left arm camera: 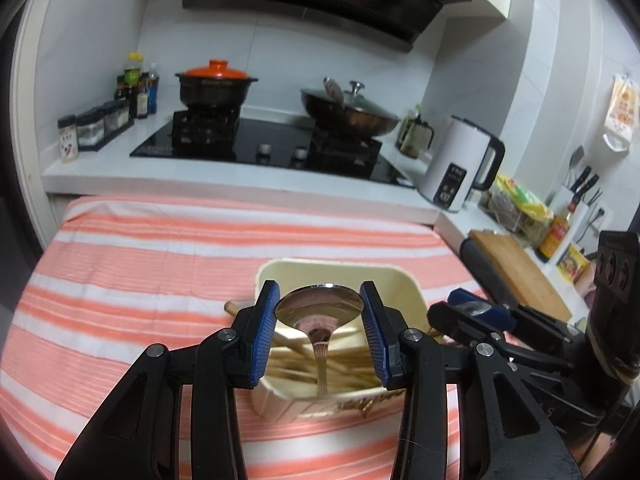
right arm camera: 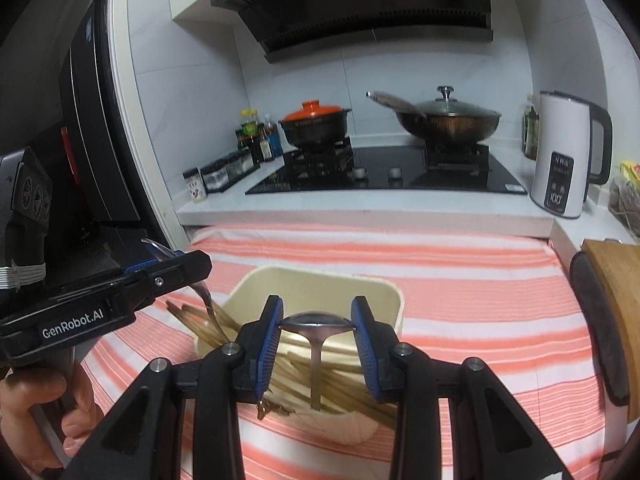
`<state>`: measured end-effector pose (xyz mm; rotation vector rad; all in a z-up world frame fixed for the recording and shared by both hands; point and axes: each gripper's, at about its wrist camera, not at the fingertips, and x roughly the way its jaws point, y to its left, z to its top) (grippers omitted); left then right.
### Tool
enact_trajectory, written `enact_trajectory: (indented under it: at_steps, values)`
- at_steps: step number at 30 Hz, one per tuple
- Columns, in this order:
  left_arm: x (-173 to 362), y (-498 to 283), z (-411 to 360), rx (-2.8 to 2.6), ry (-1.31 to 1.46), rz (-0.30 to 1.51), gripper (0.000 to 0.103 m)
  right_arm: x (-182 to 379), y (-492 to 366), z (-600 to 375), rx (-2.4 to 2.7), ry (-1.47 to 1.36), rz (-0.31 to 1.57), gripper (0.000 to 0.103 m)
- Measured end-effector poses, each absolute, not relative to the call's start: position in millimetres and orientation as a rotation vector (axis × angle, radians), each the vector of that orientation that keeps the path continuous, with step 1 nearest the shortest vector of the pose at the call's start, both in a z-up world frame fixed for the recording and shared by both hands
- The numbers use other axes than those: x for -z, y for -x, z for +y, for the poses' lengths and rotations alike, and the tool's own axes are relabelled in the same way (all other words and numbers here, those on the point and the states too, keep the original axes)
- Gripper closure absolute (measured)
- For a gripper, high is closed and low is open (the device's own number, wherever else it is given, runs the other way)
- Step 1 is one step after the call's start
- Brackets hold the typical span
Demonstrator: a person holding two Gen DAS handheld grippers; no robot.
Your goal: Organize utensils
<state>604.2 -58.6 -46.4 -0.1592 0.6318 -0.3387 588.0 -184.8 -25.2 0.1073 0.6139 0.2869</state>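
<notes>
I've got both grippers clamped on spoon bowls, left gripper [left arm camera: 319,320] on one spoon [left arm camera: 320,307], right gripper [right arm camera: 317,334] on another spoon [right arm camera: 318,322], handles hanging down into the cream bin [left arm camera: 404,284] of chopsticks [right arm camera: 340,384] directly below for a drop-in.

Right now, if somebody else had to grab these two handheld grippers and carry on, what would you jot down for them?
Left gripper: shut on a shiny metal spoon by its bowl, handle hanging down into the cream plastic bin.
Right gripper: shut on a second metal spoon the same way, above the same bin.
Bin sits on the pink-and-white striped cloth and holds a pile of wooden chopsticks, some poking over the rim.
Done: chopsticks are in the bin.
Left: lower and release both spoons into the bin.
</notes>
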Motion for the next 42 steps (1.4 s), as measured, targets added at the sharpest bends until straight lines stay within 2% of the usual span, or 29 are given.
enact_trajectory:
  at_steps: [1, 2, 3, 4, 6, 9, 11, 15, 17, 20, 24, 42]
  values:
    - [48.4, -603.2, -57.6, 0.338, 0.159, 0.639, 0.060, 27.2, -588.4, -184.3, -0.287, -0.110, 0.624, 0.066]
    - [48.1, -601.7, -55.4, 0.335, 0.161, 0.641, 0.054, 28.6, -589.3, -184.2, -0.288, -0.113, 0.630, 0.066]
    - [46.5, -598.4, -52.7, 0.332, 0.163, 0.639, 0.041, 27.7, -588.2, -184.3, -0.290, -0.115, 0.632, 0.062]
    - [42.9, -592.5, -48.5, 0.328, 0.165, 0.628, 0.034, 24.6, -585.3, -185.2, -0.290, -0.119, 0.623, 0.048]
    - [32.8, -576.9, -39.6, 0.314, 0.159, 0.600, 0.018, 16.3, -576.2, -189.7, -0.291, -0.130, 0.590, 0.040]
    - [14.1, -545.8, -25.7, 0.288, 0.138, 0.567, 0.005, -6.2, -553.5, -197.9, -0.274, -0.130, 0.545, 0.038]
    - [2.5, -521.7, -18.5, 0.283, 0.125, 0.547, 0.001, -22.1, -533.5, -202.1, -0.265, -0.123, 0.508, 0.032]
    - [-11.1, -465.1, -12.9, 0.258, 0.123, 0.502, 0.001, -49.4, -484.1, -203.4, -0.221, -0.095, 0.462, 0.020]
    - [-13.5, -438.3, -13.3, 0.268, 0.153, 0.494, 0.001, -57.2, -459.5, -201.8, -0.199, -0.098, 0.457, 0.017]
    - [-14.0, -400.3, -18.9, 0.310, 0.193, 0.507, 0.001, -61.1, -422.6, -198.5, -0.199, -0.096, 0.478, 0.013]
    - [-21.6, -351.8, -36.7, 0.260, 0.099, 0.484, 0.001, -60.4, -367.5, -191.8, -0.178, -0.049, 0.477, 0.000]
    - [-36.1, -254.0, -45.7, -0.012, -0.012, 0.406, 0.000, -77.6, -261.3, -178.5, -0.149, 0.010, 0.456, 0.000]
